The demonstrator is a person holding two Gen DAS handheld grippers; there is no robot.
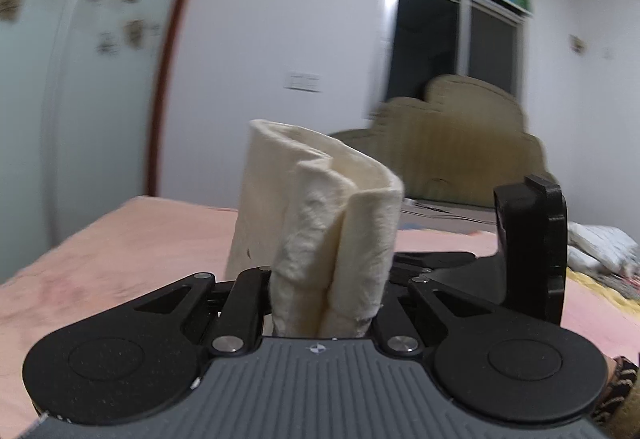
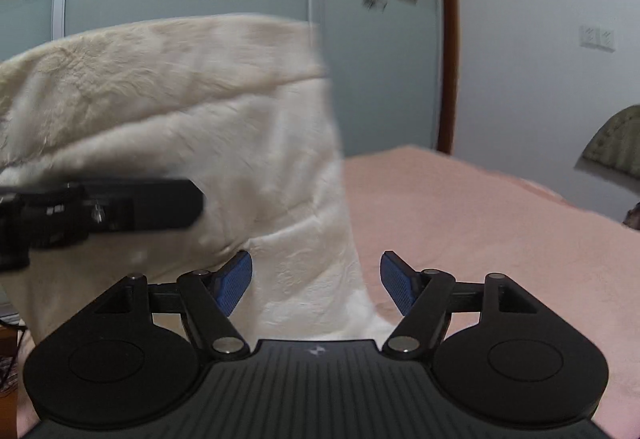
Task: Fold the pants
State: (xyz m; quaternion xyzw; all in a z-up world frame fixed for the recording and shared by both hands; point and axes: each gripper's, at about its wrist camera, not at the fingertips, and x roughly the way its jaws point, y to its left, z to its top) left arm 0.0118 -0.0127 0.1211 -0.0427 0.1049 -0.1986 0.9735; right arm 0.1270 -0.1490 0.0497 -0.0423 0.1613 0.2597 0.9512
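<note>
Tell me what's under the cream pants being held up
Under the hanging cream pants lies the pink bedspread. The left gripper is shut on their bunched folds, lifting them. The cloth's lower end drops behind the right gripper, so whether it touches the bed is hidden.

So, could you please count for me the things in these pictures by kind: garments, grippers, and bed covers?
Garments: 1, the cream pants, bunched in the shut left gripper.
Grippers: 2, the left one and the open right gripper, with nothing pressed between its blue pads.
Bed covers: 1, the pink bedspread.
Total: 4
</note>
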